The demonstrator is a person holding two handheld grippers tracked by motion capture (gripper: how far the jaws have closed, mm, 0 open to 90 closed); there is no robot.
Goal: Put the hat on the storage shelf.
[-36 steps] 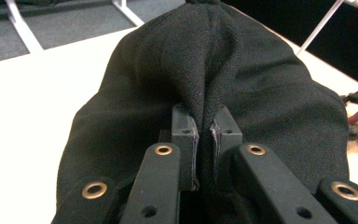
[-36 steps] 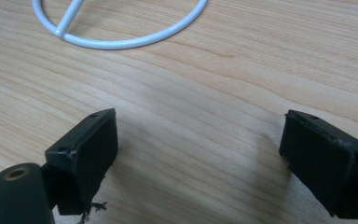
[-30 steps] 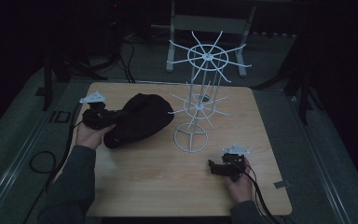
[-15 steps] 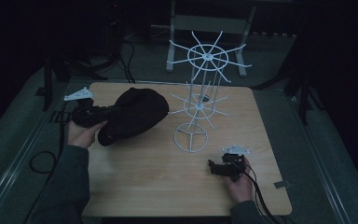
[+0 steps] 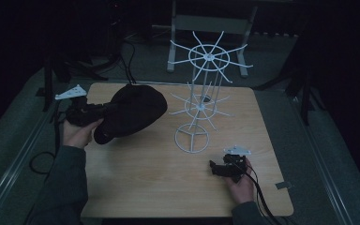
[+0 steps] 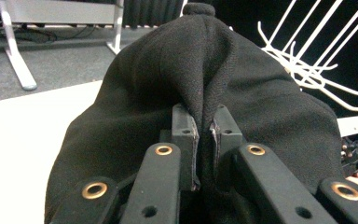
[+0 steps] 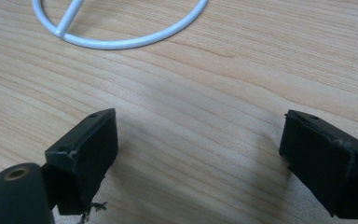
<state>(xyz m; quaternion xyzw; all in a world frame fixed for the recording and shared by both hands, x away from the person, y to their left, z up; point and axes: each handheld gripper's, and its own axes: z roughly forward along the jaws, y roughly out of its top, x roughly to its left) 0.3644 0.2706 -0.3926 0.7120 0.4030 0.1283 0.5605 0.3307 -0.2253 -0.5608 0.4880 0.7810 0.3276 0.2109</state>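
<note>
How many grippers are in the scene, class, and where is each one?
2. The left gripper is at the table's left edge, shut on the black hat. The right gripper rests open near the front right, before the white wire rack.

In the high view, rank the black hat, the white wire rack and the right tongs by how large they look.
1. white wire rack, tallest and widest, though mostly thin wire
2. black hat, nearly as wide
3. right tongs, clearly smallest
</note>
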